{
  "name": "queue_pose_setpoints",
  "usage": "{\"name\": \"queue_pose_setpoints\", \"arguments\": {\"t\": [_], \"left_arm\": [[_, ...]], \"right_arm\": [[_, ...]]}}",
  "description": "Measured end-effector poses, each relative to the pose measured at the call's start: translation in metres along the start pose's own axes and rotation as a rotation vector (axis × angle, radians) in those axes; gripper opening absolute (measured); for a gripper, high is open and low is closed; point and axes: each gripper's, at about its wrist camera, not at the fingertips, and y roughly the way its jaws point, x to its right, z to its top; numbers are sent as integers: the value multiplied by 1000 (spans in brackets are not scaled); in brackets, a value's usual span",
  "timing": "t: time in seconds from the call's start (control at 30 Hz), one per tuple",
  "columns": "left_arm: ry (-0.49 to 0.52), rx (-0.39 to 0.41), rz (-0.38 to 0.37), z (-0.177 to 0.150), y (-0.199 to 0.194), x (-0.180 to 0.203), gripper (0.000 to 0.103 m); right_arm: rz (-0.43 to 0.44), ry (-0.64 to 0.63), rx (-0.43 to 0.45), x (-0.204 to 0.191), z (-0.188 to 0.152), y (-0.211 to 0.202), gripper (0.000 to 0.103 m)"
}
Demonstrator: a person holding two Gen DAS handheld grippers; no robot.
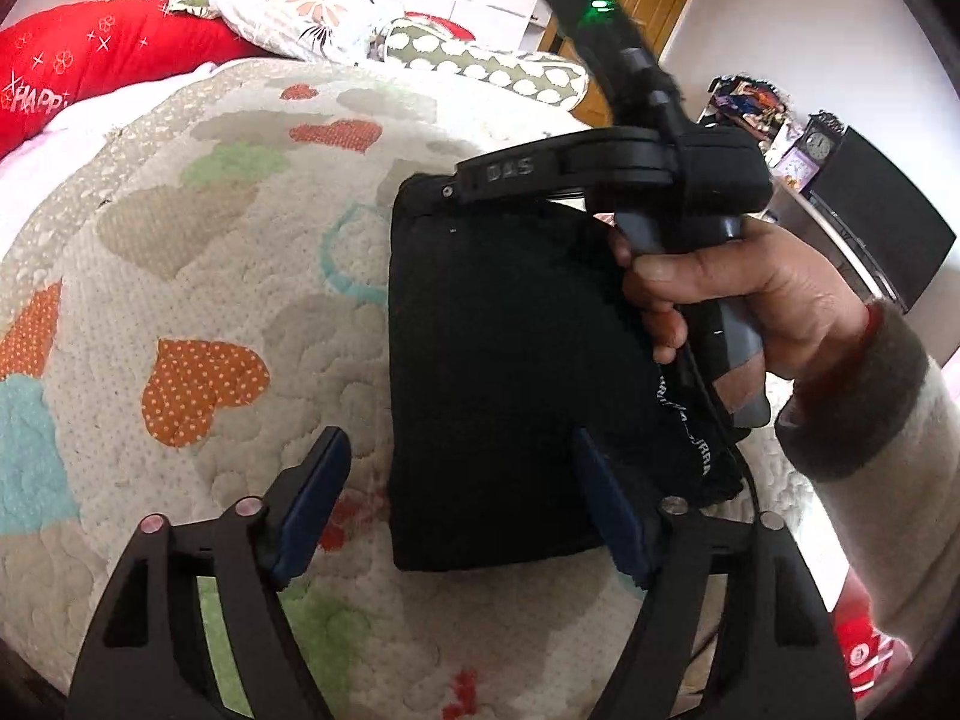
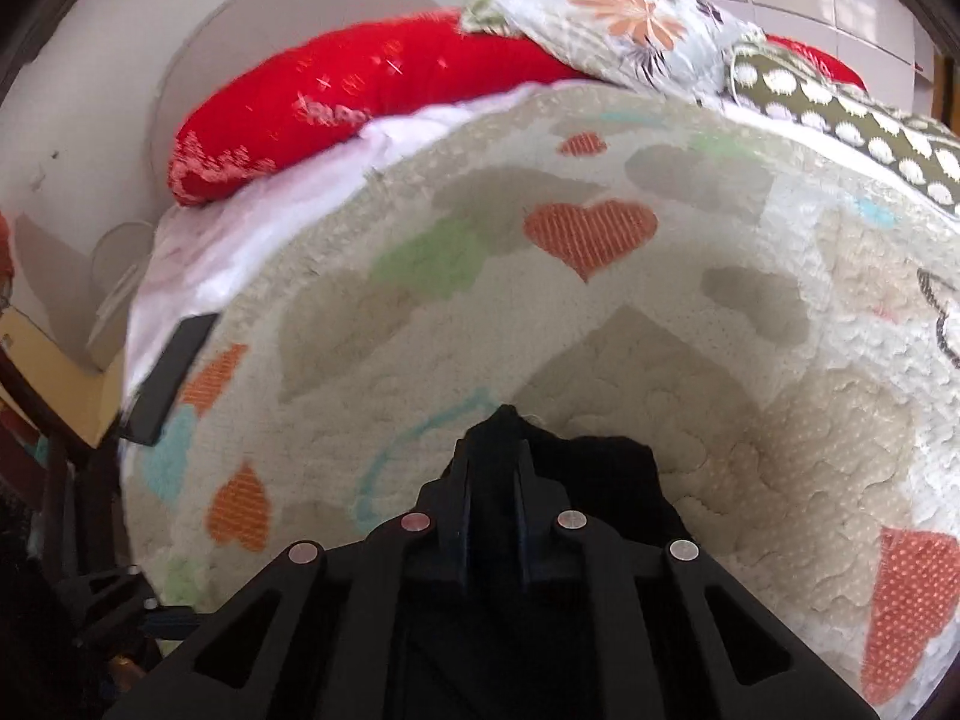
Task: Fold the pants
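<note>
The black pants point(image 1: 504, 360) lie folded into a compact rectangle on the heart-patterned quilt point(image 1: 210, 252). My left gripper point(image 1: 462, 498) is open just above the near edge of the pants, one blue pad point(image 1: 318, 498) over the quilt and the other over the fabric. My right gripper point(image 1: 462, 186), held by a hand point(image 1: 738, 294), reaches over the far top edge of the pants. In the right wrist view its jaws point(image 2: 501, 420) are closed with black pants fabric point(image 2: 606, 480) around and under them; whether they pinch it is unclear.
A red pillow point(image 1: 102, 54), a floral pillow point(image 1: 294, 6) and a green dotted bolster point(image 1: 480, 66) lie at the head of the bed. A dark flat object point(image 2: 168, 372) sits at the quilt's left edge. A shelf with a clock point(image 1: 816, 144) stands right.
</note>
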Motion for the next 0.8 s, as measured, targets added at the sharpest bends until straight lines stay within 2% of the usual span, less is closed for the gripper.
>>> {"name": "queue_pose_setpoints", "arguments": {"t": [0.1, 0.17, 0.2, 0.23, 0.27, 0.37, 0.43, 0.47, 0.57, 0.67, 0.73, 0.8], "left_arm": [[-19, -9, -13, -3, 3, -1, 78], [-3, -9, -7, -3, 1, 1, 78], [8, -10, -3, -2, -2, 4, 78], [17, -9, 1, -1, -4, 5, 78], [39, -1, 11, 0, -10, 8, 78], [83, 35, 39, 7, -22, 11, 78], [100, 68, 56, 14, -28, 13, 78], [102, 79, 65, 20, -29, 12, 78], [91, 83, 81, 33, -22, 10, 78], [95, 60, 97, 37, -8, 13, 78], [109, 35, 114, 35, 5, 16, 78], [113, 19, 120, 31, 14, 19, 78]], "right_arm": [[-7, 20, -14, 3, 1, 13, 14], [-20, 53, 27, 9, 6, 5, 15], [-42, 70, 55, 12, 8, -2, 15], [-75, 79, 79, 15, 10, -10, 21], [-93, 80, 98, 17, 10, -21, 22], [-83, 67, 141, 17, 4, -60, 22], [-107, 46, 166, 11, -9, -89, 22], [-115, 37, 173, 8, -16, -98, 25], [-136, 29, 167, 0, -45, -116, 30], [-129, 45, 119, -1, -79, -110, 29], [-173, 57, 97, 5, -92, -100, 29], [-224, 56, 120, 14, -96, -90, 29]]}}
